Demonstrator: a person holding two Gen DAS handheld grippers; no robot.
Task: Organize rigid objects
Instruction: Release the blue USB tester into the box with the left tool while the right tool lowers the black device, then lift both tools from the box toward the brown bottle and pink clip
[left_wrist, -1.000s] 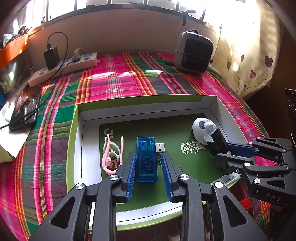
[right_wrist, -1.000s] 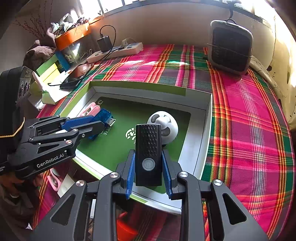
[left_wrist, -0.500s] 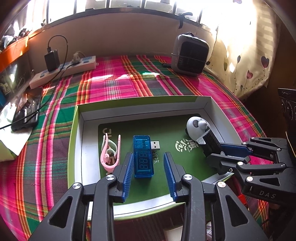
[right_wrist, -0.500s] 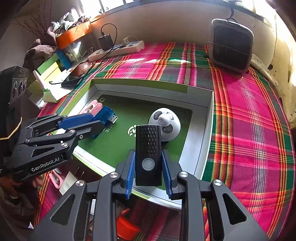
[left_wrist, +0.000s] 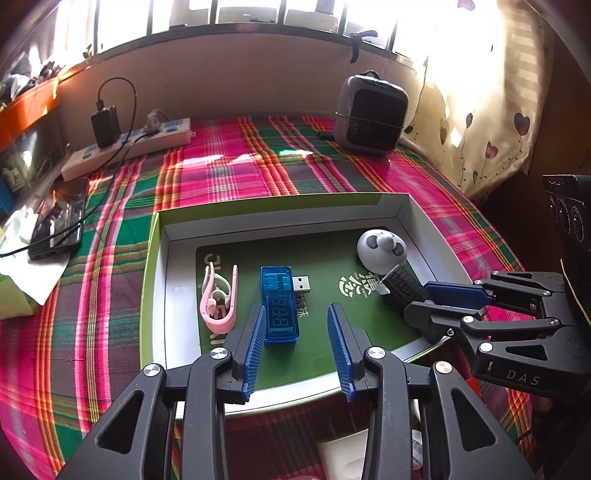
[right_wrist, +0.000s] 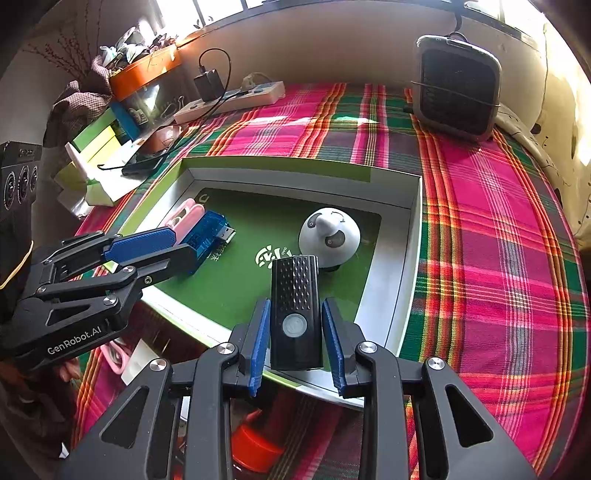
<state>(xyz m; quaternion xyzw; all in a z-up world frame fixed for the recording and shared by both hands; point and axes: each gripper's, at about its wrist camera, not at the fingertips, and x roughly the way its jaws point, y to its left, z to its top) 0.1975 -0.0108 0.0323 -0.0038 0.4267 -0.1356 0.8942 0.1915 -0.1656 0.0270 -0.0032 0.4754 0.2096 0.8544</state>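
A shallow green-rimmed box (left_wrist: 159, 280) (right_wrist: 391, 295) with a green liner lies on the plaid cloth. In it are a pink clip (left_wrist: 218, 299) (right_wrist: 184, 218), a blue USB meter (left_wrist: 279, 304) (right_wrist: 207, 236) and a white panda-faced dome (left_wrist: 380, 249) (right_wrist: 328, 238). My left gripper (left_wrist: 297, 321) (right_wrist: 173, 245) is open at the box's near edge, with the meter lying free by its left finger. My right gripper (right_wrist: 295, 325) (left_wrist: 432, 301) holds a black ridged device (right_wrist: 294, 314) (left_wrist: 402, 290) over the box's near right side, jaws slightly parted beside it.
A grey fan heater (left_wrist: 371, 112) (right_wrist: 456, 86) stands at the back right. A power strip with charger (left_wrist: 125, 147) (right_wrist: 229, 98) and a phone (left_wrist: 55, 221) lie at the left. Boxes and clutter (right_wrist: 96, 147) crowd the far left. An orange-red object (right_wrist: 255, 446) sits below the table edge.
My left gripper has opened, let go of the blue USB meter and drawn back toward me. My right gripper's jaws have eased apart around the black device, which stays over the box.
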